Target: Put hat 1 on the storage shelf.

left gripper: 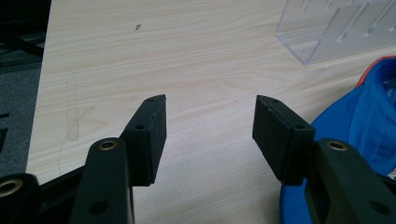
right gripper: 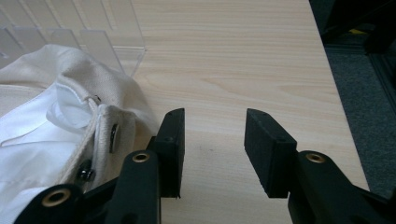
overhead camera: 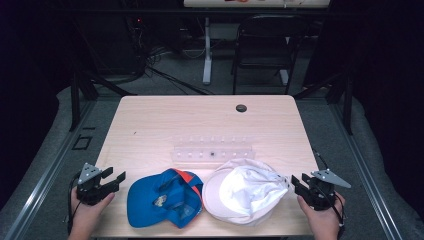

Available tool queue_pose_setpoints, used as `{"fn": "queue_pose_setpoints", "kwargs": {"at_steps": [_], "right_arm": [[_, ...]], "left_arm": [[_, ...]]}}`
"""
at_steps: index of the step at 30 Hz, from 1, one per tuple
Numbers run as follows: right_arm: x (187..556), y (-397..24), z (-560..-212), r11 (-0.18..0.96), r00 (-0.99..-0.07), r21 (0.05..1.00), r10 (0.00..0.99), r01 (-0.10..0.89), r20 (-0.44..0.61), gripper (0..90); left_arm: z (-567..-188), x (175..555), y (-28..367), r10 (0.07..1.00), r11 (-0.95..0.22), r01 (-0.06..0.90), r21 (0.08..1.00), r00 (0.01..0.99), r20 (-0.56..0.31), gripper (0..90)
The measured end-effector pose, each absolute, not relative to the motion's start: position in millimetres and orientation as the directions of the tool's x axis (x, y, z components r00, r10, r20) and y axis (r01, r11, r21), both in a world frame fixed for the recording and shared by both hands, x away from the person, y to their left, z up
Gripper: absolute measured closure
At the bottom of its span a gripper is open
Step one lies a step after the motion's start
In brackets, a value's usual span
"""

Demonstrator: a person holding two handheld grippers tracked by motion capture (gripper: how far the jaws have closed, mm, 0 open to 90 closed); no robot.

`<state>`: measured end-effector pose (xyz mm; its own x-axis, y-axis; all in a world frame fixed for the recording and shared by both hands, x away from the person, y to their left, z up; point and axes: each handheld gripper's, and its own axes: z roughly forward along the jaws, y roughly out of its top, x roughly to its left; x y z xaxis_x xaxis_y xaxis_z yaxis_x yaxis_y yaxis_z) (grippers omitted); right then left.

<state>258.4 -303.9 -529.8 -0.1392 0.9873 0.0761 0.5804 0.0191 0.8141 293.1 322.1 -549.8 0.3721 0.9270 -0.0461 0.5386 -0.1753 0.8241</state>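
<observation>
A blue cap point(overhead camera: 162, 199) with an orange-trimmed edge lies upside down near the table's front, left of centre. A white cap point(overhead camera: 247, 190) lies beside it on the right, also inside up, its strap and snaps point(right gripper: 112, 133) showing in the right gripper view. My left gripper point(overhead camera: 119, 178) rests at the front left corner, open, with bare table between its jaws; the blue cap point(left gripper: 369, 121) sits just right of it. My right gripper point(overhead camera: 296, 181) is at the front right, open and empty, its left jaw close beside the white cap point(right gripper: 56, 121).
A clear plastic rack point(overhead camera: 214, 151) with upright slots stands on the wooden table point(overhead camera: 200, 117) just behind the caps. A round cable hole point(overhead camera: 241, 108) is at the far edge. A black chair point(overhead camera: 265, 40) and a desk leg stand beyond the table.
</observation>
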Motion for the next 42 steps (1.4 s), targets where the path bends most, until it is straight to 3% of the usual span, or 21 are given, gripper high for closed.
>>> {"fn": "queue_pose_setpoints", "kwargs": {"at_steps": [25,30,42], "right_arm": [[263,-289,-498,0.057,-0.166,0.767,0.984,0.640,0.066,58.2],[270,-286,-485,0.096,-0.184,0.726,0.982,0.681,0.043,58.1],[286,-289,-456,0.075,-0.201,0.610,0.969,0.789,0.141,57.9]], "left_arm": [[-553,298,317,0.932,-0.183,0.577,0.796,0.360,-0.047,49.4],[-555,299,318,0.936,-0.166,0.589,0.791,0.348,-0.063,49.4],[-556,297,320,0.937,-0.152,0.608,0.779,0.340,-0.082,45.3]]}}
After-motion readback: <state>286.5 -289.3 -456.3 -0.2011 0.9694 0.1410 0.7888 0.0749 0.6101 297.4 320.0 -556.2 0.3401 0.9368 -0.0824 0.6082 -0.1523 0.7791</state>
